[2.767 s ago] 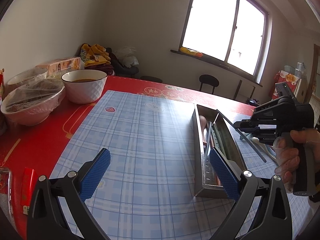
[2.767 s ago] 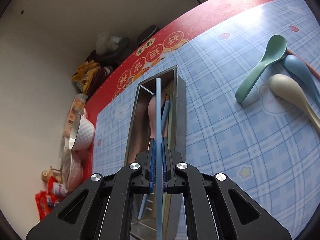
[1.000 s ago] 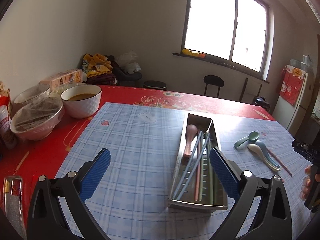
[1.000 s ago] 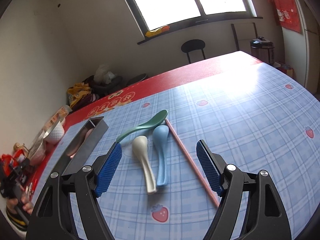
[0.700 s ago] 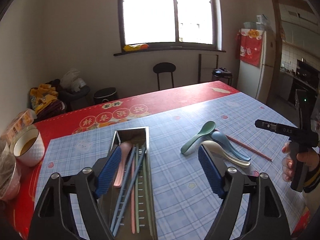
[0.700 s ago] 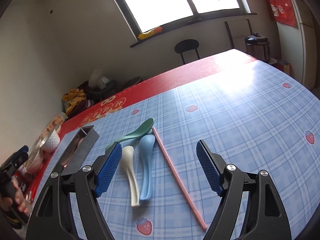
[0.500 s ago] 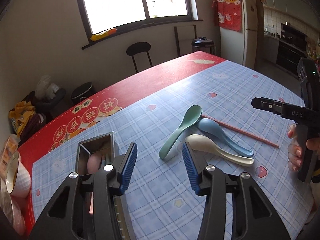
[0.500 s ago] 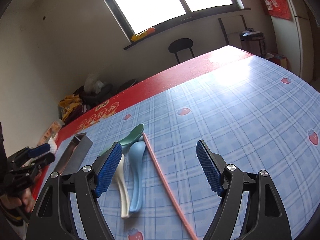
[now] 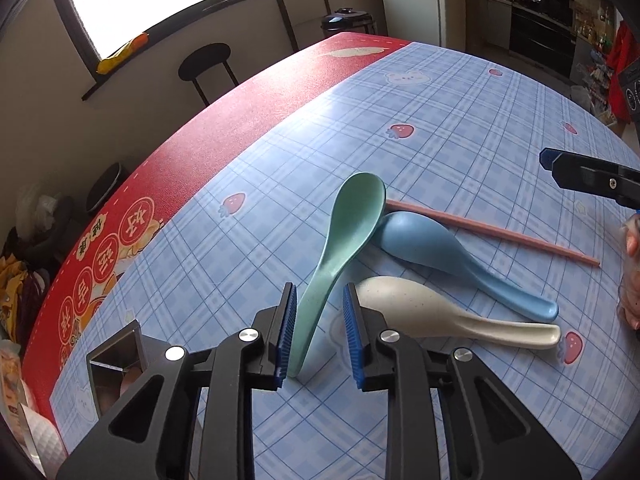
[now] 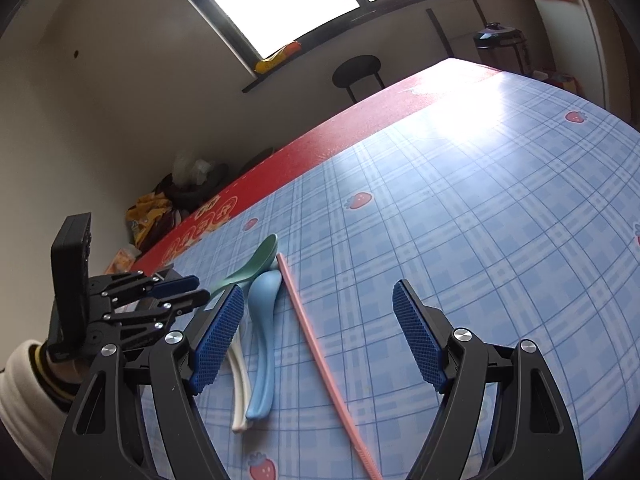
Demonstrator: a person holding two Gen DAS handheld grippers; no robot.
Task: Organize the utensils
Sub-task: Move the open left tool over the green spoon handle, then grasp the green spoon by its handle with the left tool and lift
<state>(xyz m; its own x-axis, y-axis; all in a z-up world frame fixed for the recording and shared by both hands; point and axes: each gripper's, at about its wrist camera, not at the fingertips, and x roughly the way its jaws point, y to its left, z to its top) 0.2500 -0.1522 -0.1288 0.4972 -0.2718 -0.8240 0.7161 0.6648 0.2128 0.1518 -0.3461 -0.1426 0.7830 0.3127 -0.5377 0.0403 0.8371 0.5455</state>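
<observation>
Left wrist view shows the left gripper with its blue pads around the handle of the green spoon. The jaws have just been closing, but the right pad shows a gap, so the spoon is not squeezed yet. It lies on the checked cloth, touching the blue spoon beside the white spoon and pink chopstick. The right gripper waits wide open over them. I think this is the grabbing step. Next, squeeze, lift, and carry it to the metal tray.
</observation>
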